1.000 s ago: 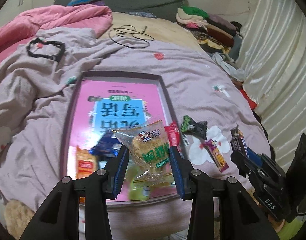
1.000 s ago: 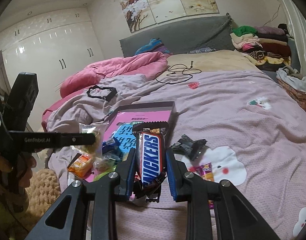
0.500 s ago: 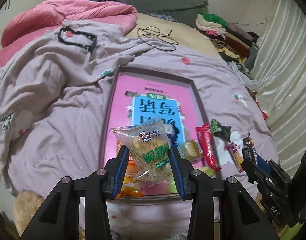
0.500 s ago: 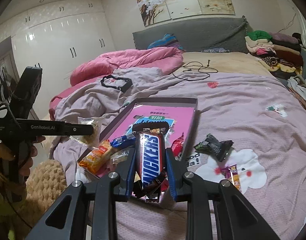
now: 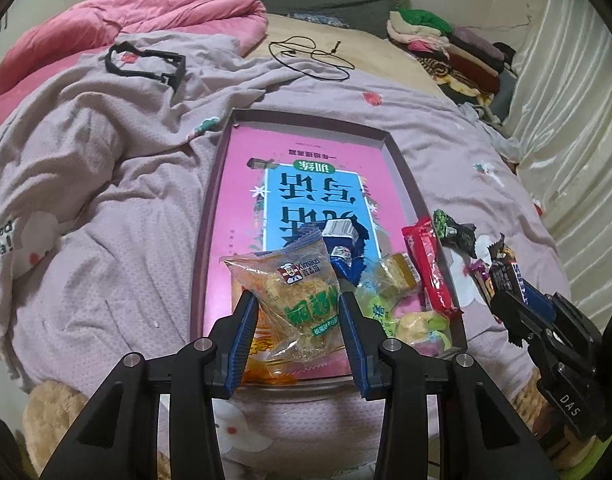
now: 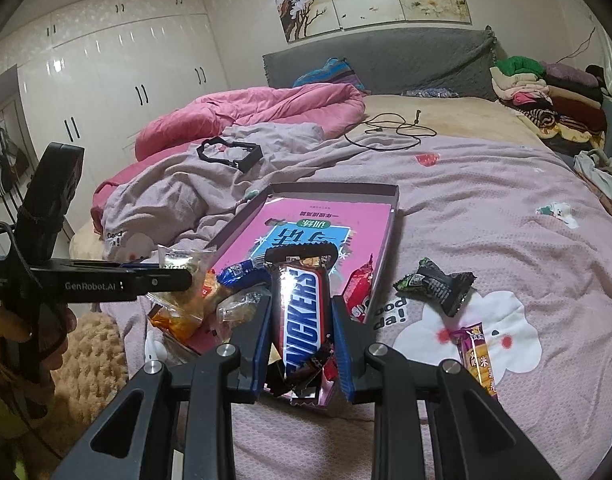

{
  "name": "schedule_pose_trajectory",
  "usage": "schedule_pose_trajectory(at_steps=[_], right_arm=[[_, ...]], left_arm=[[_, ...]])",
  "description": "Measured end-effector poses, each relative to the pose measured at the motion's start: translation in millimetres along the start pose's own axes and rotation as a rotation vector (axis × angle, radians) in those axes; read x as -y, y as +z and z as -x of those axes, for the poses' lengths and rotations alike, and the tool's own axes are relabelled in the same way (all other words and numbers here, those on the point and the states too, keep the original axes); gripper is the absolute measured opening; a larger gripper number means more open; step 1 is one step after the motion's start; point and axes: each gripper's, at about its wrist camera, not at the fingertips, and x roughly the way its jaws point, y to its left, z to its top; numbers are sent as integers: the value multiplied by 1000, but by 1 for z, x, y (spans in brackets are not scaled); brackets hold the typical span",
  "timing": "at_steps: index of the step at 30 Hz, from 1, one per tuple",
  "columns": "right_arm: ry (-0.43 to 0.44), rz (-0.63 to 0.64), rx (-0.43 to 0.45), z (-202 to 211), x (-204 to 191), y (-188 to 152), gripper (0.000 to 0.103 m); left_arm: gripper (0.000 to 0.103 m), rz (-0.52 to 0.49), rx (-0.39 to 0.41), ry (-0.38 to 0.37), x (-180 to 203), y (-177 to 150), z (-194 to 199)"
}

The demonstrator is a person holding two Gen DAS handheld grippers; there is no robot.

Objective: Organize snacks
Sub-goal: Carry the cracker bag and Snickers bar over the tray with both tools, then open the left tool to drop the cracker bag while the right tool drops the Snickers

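My left gripper is shut on a clear packet of yellow cake with green print, held over the near end of a shallow pink box lid on the bed. My right gripper is shut on a Snickers bar, just above the box's near right corner. Several snacks lie in the box: a blue wrapper, a red stick, green and yellow sweets. From the right wrist view the left gripper shows at the left with its packet.
A dark green-black sweet and a purple-orange bar lie on the lilac bedspread right of the box. A black frame and a cable lie further back. Folded clothes are piled at the back right. A fuzzy beige rug lies below the bed's edge.
The left gripper with its cake packet has shifted left and lower over the box's near end. The right gripper with the Snickers bar has moved left toward the box, then held still.
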Motion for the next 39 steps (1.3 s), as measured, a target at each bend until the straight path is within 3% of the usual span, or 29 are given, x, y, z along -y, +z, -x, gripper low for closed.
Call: schedule_pose_trajectory(at_steps=[39], right_arm=[[14, 43, -38, -37, -15, 4, 28]], left_arm=[[43, -61, -1, 10, 13, -3, -17]])
